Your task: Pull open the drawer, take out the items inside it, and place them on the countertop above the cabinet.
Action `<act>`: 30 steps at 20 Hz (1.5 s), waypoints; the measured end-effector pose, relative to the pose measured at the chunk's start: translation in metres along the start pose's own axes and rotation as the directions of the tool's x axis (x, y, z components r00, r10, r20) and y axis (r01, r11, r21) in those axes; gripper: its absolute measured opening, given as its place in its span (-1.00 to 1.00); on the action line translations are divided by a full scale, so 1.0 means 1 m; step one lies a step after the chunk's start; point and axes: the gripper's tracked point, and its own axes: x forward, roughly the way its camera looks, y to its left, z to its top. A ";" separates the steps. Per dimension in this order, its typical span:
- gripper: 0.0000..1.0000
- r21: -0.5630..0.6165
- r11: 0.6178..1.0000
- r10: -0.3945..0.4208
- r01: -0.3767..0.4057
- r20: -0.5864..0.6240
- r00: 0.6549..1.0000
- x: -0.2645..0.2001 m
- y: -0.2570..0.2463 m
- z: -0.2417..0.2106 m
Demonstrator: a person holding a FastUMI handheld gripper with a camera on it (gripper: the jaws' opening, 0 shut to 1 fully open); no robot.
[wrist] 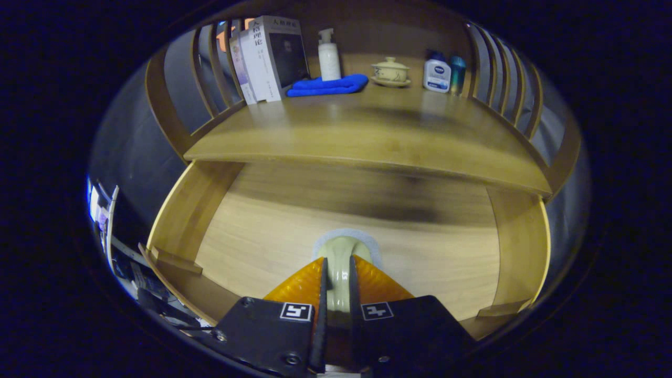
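Drawer (184, 220) stands pulled open beneath the countertop (367, 142), its pale wooden floor bare apart from one thing at the near end: a pale green, rounded item (340, 252) resting on a thin grey pad (375, 242). What the item is cannot be told — it looks smooth and glossy, perhaps ceramic. The gripper (336, 283) has its two fingers closed in on this item, one pressing each side, so that the item runs up the narrow gap between them and its rounded top shows just past the fingertips. A dark shadow lies across the drawer floor beyond the fingers, under the front edge of the countertop. The drawer's side walls rise to either side of the fingers. Above, slatted wooden rails fence the countertop on both sides, and along its back stand a few upright books (268, 58), a folded blue cloth (328, 85) just beside them, a white pump bottle (329, 55) behind the cloth, a lidded cup (390, 71) on a saucer, and — nearest the right rail — a white and blue bottle (437, 73) touching a slimmer teal bottle (457, 73).
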 end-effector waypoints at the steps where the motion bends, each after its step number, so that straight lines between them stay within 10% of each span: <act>1: -0.58 -0.008 1.000 -0.004 0.004 0.015 1.000 -0.005 0.001 0.004; 17: -0.58 -0.021 1.000 0.016 -0.012 0.191 0.981 -0.070 0.015 0.088; 30: -0.58 0.091 0.995 0.028 -0.050 0.226 0.974 -0.020 0.000 0.181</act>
